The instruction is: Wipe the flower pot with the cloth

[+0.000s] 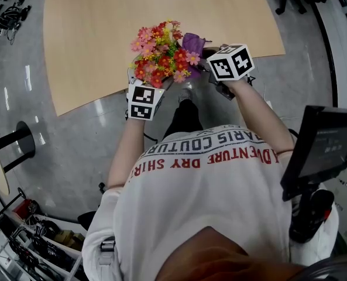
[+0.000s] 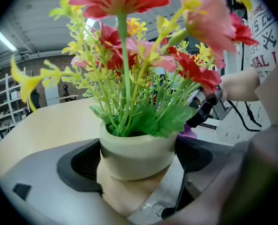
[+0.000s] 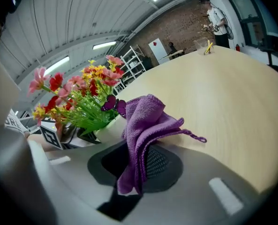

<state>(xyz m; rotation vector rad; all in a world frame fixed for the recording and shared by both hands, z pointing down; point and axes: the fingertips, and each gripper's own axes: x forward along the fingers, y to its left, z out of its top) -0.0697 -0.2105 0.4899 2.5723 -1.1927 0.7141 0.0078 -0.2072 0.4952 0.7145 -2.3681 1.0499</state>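
A pale green flower pot (image 2: 138,153) with red, pink and yellow artificial flowers (image 1: 160,52) stands near the front edge of the wooden table (image 1: 103,34). My left gripper (image 2: 139,161) is shut on the flower pot, its dark pads against both sides of the pot. My right gripper (image 3: 138,165) is shut on a purple cloth (image 3: 146,125), which bunches up above the jaws. The cloth (image 1: 192,44) presses against the pot's right side (image 3: 111,128). In the head view the marker cubes of the left gripper (image 1: 144,101) and the right gripper (image 1: 232,62) flank the flowers.
The table's front edge runs just under the pot, with grey floor (image 1: 74,145) below. A black monitor on a stand (image 1: 319,151) is at the right. Shelves with clutter (image 1: 33,239) sit at the lower left. A person (image 3: 218,18) stands far off beyond the table.
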